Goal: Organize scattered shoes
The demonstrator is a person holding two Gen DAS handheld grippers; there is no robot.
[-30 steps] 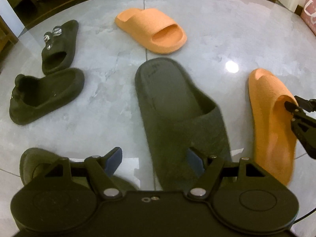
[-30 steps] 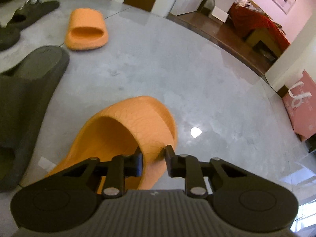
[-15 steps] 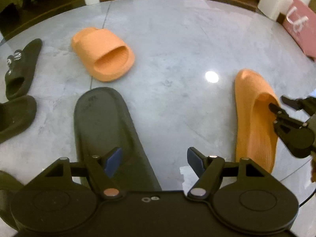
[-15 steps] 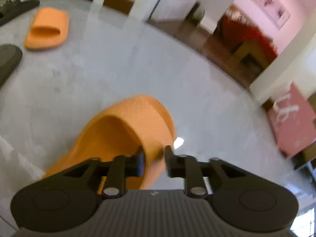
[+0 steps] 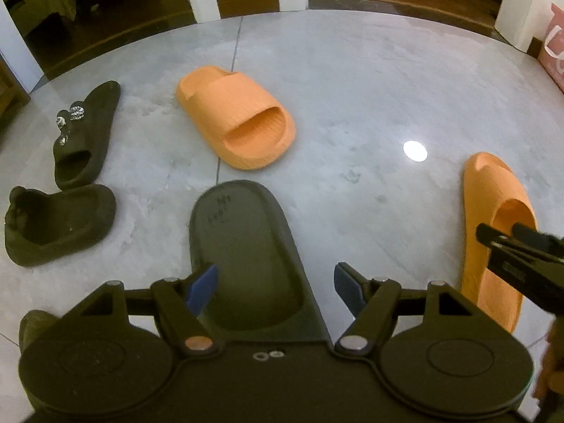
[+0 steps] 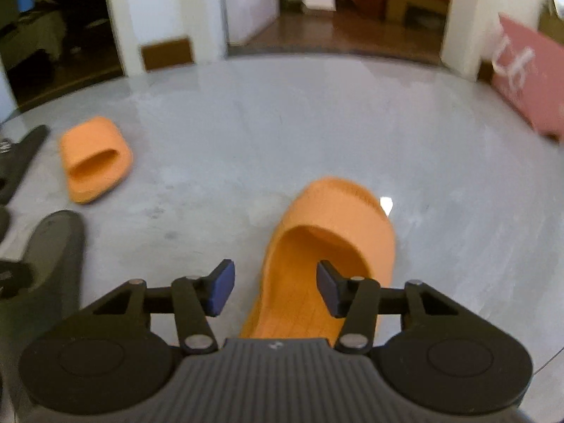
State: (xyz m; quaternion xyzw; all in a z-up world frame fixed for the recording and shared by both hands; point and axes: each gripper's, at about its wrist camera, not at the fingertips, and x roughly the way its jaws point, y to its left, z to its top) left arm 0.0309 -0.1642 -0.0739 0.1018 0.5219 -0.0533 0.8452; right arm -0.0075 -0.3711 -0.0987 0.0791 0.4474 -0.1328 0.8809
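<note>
Foam-like orange slide point(image 6: 331, 246) lies on the grey marble floor point(image 6: 282, 123) toward its right edge, probably light and springy. Right gripper point(image 6: 275, 287) straddles its side wall, closing slightly, pads not pressing. Best hold: strap rim. Left gripper point(image 5: 275, 287) spread, empty.

The left gripper's body hides the dark slipper's point(image 5: 246, 246) toe end; right wrist view is blurred

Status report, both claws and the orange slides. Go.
Left claw open over the dark slide. Right claw closing, pads clear of near orange slide. Its mate apart, floor between bare.
</note>
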